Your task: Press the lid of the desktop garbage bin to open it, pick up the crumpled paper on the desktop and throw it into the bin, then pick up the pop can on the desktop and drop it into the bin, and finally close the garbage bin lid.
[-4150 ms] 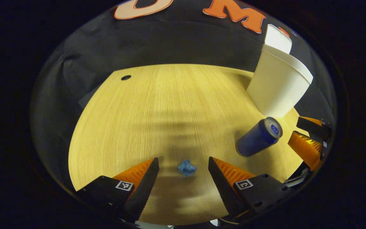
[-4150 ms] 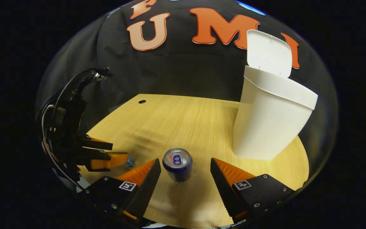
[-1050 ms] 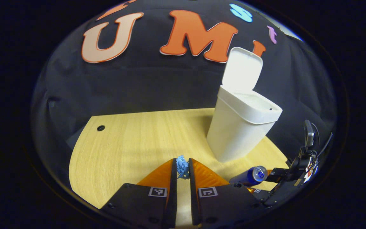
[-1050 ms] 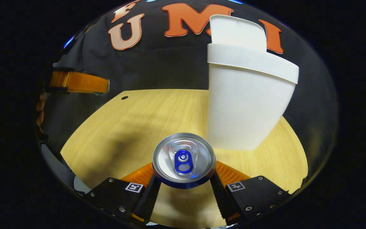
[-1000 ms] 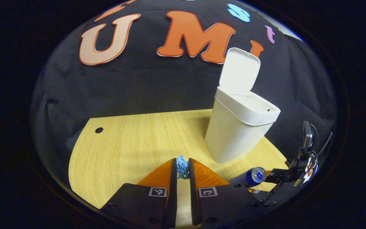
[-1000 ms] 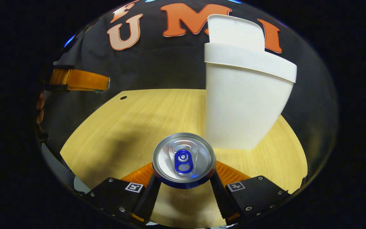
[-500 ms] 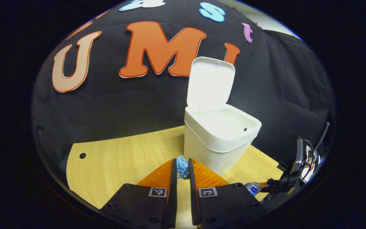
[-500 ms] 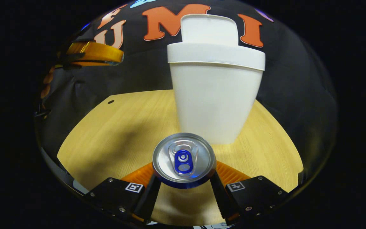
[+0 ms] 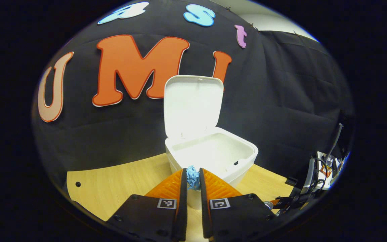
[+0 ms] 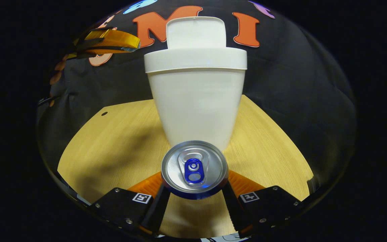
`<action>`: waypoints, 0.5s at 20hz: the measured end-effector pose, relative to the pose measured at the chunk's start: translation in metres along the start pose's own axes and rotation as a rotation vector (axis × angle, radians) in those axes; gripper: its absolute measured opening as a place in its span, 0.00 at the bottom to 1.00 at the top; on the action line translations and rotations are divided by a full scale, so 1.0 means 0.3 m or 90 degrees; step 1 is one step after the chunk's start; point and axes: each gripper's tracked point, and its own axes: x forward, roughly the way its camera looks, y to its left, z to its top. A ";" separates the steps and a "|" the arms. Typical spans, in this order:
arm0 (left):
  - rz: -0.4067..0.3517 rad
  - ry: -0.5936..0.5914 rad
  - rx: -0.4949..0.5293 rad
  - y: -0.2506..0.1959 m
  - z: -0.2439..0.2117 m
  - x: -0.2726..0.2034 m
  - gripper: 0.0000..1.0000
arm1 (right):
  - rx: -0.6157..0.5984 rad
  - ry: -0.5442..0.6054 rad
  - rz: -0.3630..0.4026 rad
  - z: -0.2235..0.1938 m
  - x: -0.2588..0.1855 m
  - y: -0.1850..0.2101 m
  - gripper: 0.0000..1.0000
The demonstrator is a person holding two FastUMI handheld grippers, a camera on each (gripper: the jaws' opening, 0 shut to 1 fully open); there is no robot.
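Left gripper view: left gripper (image 9: pixel 193 174) is pinching paper (image 9: pixel 192 177) near open bin (image 9: pixel 213 158) (lid (image 9: pixel 193 104) up); right gripper (image 10: pixel 193 188) is clamping can (image 10: pixel 194 169). Drops & lid closing left.

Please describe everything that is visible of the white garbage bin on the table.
The garbage bin is plain white and looks like smooth plastic. Its body narrows toward the base, with a thicker rim band around the top. It stands upright on the wooden table. The lid is open, hinged at the back and raised nearly vertical. The inside that shows in the left gripper view looks bare. The left gripper, shut on the crumpled paper, is near its front rim.
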 end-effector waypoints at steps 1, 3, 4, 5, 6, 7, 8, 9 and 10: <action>-0.006 -0.006 0.006 -0.016 0.021 0.014 0.22 | 0.001 0.000 -0.004 -0.001 0.001 -0.008 0.80; -0.014 -0.011 0.017 -0.049 0.040 0.038 0.22 | 0.003 0.002 -0.005 -0.005 0.000 -0.013 0.80; -0.017 -0.012 0.020 -0.060 0.046 0.053 0.22 | 0.003 0.002 -0.006 -0.005 -0.001 -0.017 0.80; -0.022 -0.014 0.022 -0.070 0.055 0.066 0.21 | 0.004 0.002 -0.007 -0.007 -0.003 -0.019 0.80; -0.021 -0.017 0.026 -0.080 0.066 0.082 0.22 | 0.005 0.002 -0.009 -0.006 -0.004 -0.024 0.80; -0.022 -0.021 0.028 -0.084 0.073 0.099 0.22 | 0.007 0.003 -0.009 -0.006 -0.004 -0.023 0.80; -0.022 -0.022 0.029 -0.087 0.078 0.112 0.22 | 0.007 0.004 -0.010 -0.006 -0.005 -0.025 0.80; -0.020 -0.022 0.028 -0.082 0.079 0.128 0.22 | 0.008 0.003 -0.009 -0.007 -0.007 -0.023 0.81; -0.018 -0.022 0.028 -0.086 0.079 0.141 0.22 | 0.007 0.002 -0.010 -0.007 -0.007 -0.027 0.80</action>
